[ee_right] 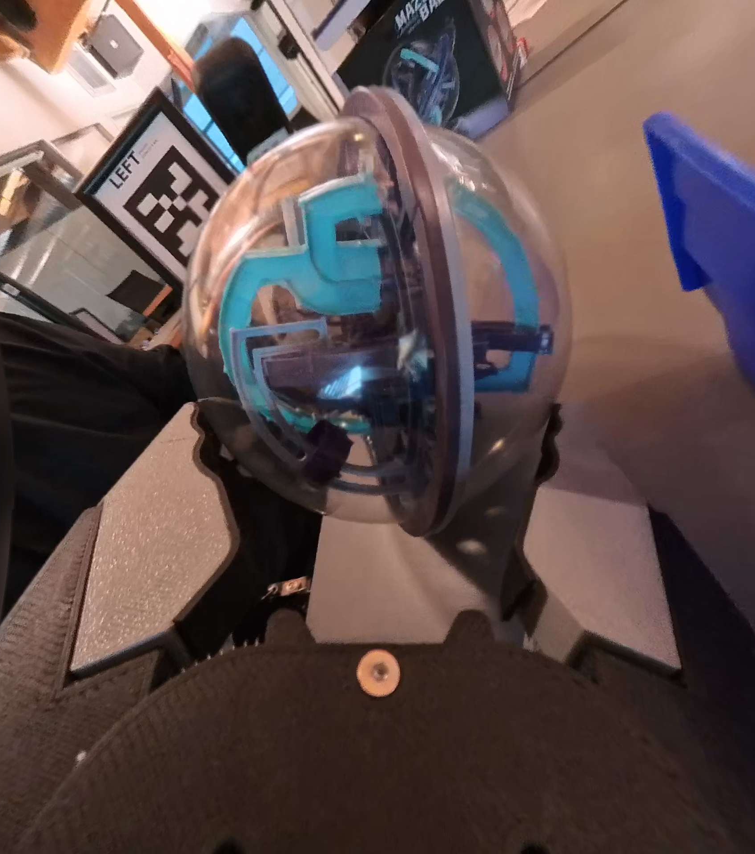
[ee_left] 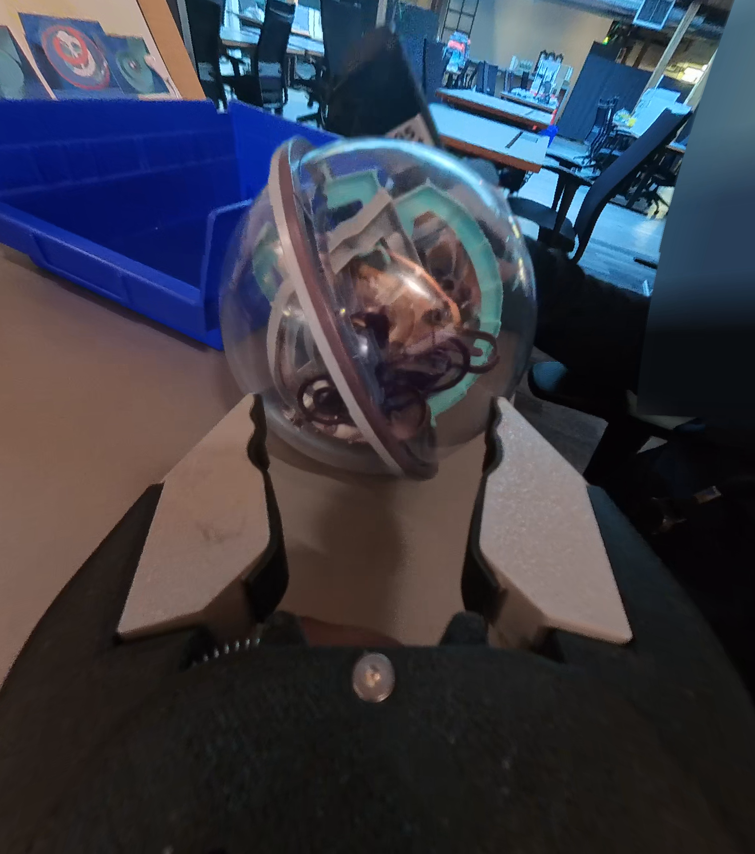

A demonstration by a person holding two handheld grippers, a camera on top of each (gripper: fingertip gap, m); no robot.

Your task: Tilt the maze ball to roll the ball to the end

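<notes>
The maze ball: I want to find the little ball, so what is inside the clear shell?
Inside the maze ball are turquoise tracks, grey tracks and dark purple loops. The rolling ball itself cannot be made out amid blur and reflections.

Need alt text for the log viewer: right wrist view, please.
The right gripper clamps a clear maze ball with turquoise tracks and a grey seam ring. A blue bin shows on the right, a tan table behind.

Dim open workspace behind, rows of long tables point(ee_left: 495, 134) and black office chairs point(ee_left: 606, 185), grey floor point(ee_left: 616, 231), plus a brownish tabletop point(ee_left: 66, 369).
</notes>
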